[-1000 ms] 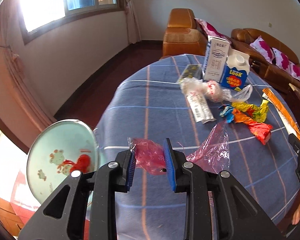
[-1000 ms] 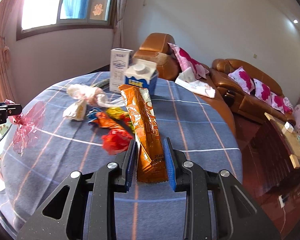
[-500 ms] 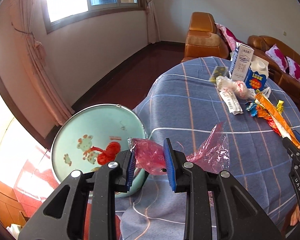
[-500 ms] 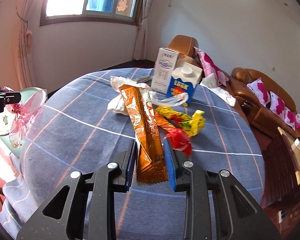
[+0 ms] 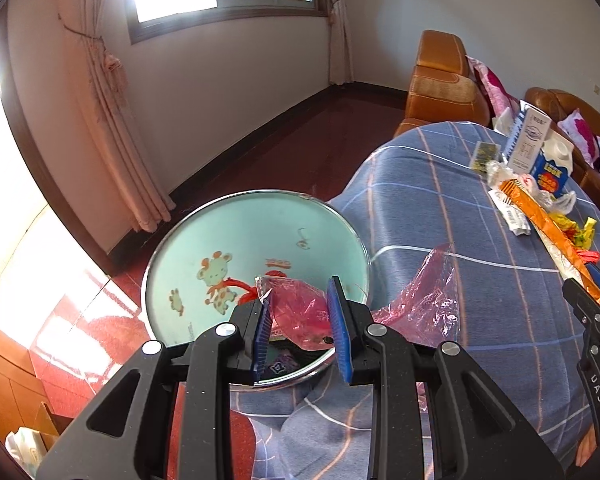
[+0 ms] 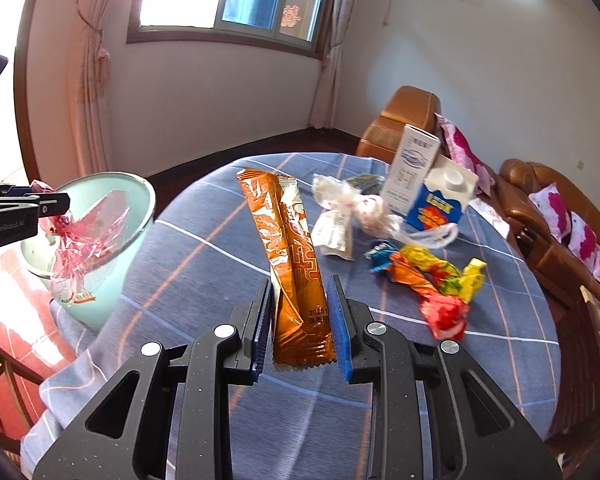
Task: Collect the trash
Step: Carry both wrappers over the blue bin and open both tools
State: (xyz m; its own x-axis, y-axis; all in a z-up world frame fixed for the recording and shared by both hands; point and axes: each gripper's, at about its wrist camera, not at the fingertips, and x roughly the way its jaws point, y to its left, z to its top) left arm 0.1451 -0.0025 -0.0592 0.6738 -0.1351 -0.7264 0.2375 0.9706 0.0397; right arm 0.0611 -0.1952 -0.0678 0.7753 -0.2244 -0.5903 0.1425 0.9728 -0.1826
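Note:
My left gripper (image 5: 302, 334) is shut on a crumpled pink plastic wrapper (image 5: 300, 312) and holds it over the rim of a mint-green bin (image 5: 204, 240) beside the table. The wrapper's tail (image 5: 428, 300) trails over the table edge. My right gripper (image 6: 300, 330) is shut on a long orange snack wrapper (image 6: 290, 256) held above the blue checked tablecloth (image 6: 204, 264). The left gripper with the pink wrapper (image 6: 80, 236) and the bin (image 6: 112, 216) also show in the right wrist view. The right gripper (image 5: 588, 292) shows at the right edge of the left wrist view.
On the table lie colourful candy wrappers (image 6: 432, 280), a clear plastic bag (image 6: 364, 212), a white carton (image 6: 414, 168) and a blue milk carton (image 6: 440, 200). Brown sofas with pink cushions (image 6: 540, 200) stand behind. Red floor (image 5: 80, 320) lies left of the bin.
My left gripper has swung left from above the table to over the bin, carrying the pink wrapper. My right gripper has turned left with the orange wrapper, bringing the bin into its view.

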